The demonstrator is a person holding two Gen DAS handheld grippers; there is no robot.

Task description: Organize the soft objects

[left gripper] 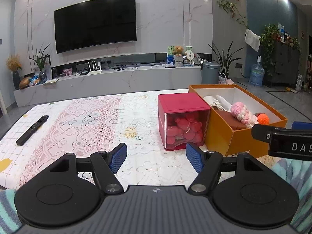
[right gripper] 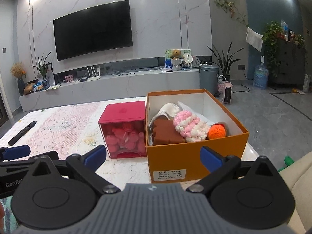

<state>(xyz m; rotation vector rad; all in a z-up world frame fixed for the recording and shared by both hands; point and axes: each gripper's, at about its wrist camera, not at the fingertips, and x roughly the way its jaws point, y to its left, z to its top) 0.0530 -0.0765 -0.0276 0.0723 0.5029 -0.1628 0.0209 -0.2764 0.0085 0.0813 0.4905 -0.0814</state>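
Observation:
An orange cardboard box (right gripper: 175, 156) stands on the table's right part, holding a pink-and-white knitted toy (right gripper: 189, 126), an orange knitted ball (right gripper: 216, 132), a brown sponge block (right gripper: 165, 132) and a white cloth (right gripper: 169, 107). The same box (left gripper: 220, 134) shows in the left wrist view with the pink toy (left gripper: 241, 112) and the orange ball (left gripper: 263, 118). My right gripper (right gripper: 154, 159) is open, empty, just in front of the box. My left gripper (left gripper: 156, 157) is open, empty, hovering over the tablecloth left of the box.
A red cube container (right gripper: 124, 130) with pink pieces sits against the box's left side. A black remote (left gripper: 32, 129) lies at the table's far left. The lace tablecloth (left gripper: 87, 120) covers the table. A TV console stands beyond; a sofa edge (right gripper: 300, 175) is at right.

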